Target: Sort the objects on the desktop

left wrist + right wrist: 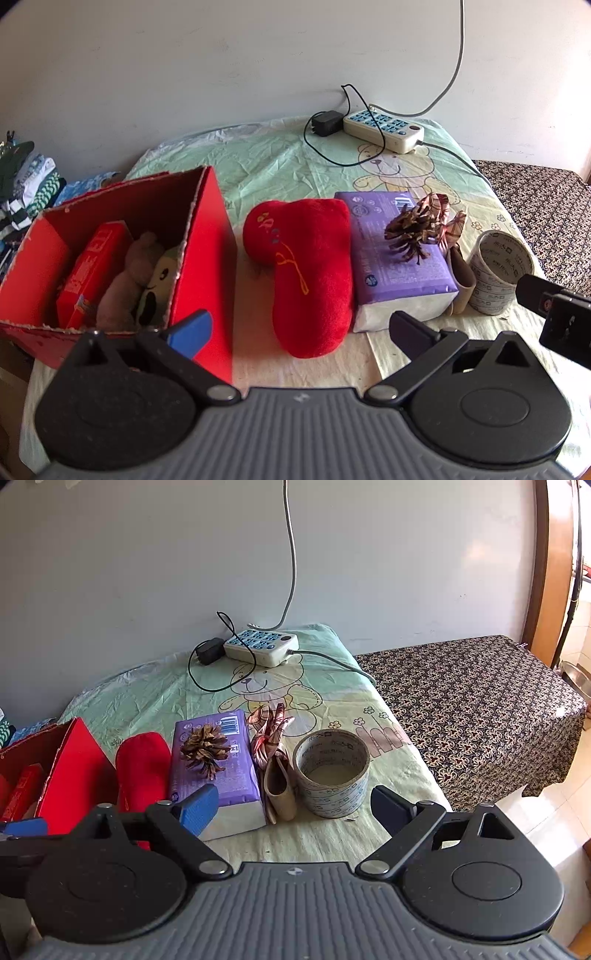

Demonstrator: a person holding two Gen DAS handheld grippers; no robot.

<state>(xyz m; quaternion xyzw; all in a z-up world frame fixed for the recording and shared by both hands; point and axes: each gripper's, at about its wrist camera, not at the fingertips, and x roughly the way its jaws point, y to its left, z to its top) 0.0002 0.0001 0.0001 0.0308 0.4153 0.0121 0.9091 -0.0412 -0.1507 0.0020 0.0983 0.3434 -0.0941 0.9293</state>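
Red box (207,258) hides most of its toys from you, its torn rim ragged, while both your left gripper (299,328) and right gripper (291,808) fingers are spread, empty.

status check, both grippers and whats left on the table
Left hand-held gripper open, empty. Right hand-held gripper open, empty. Red plush, tissue pack with pine cone on top, tape roll not yet in red box. Nothing blocking.

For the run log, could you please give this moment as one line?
left gripper: open, before red plush stocking | right gripper: open, before printed tape roll | open red cardboard box: partly filled
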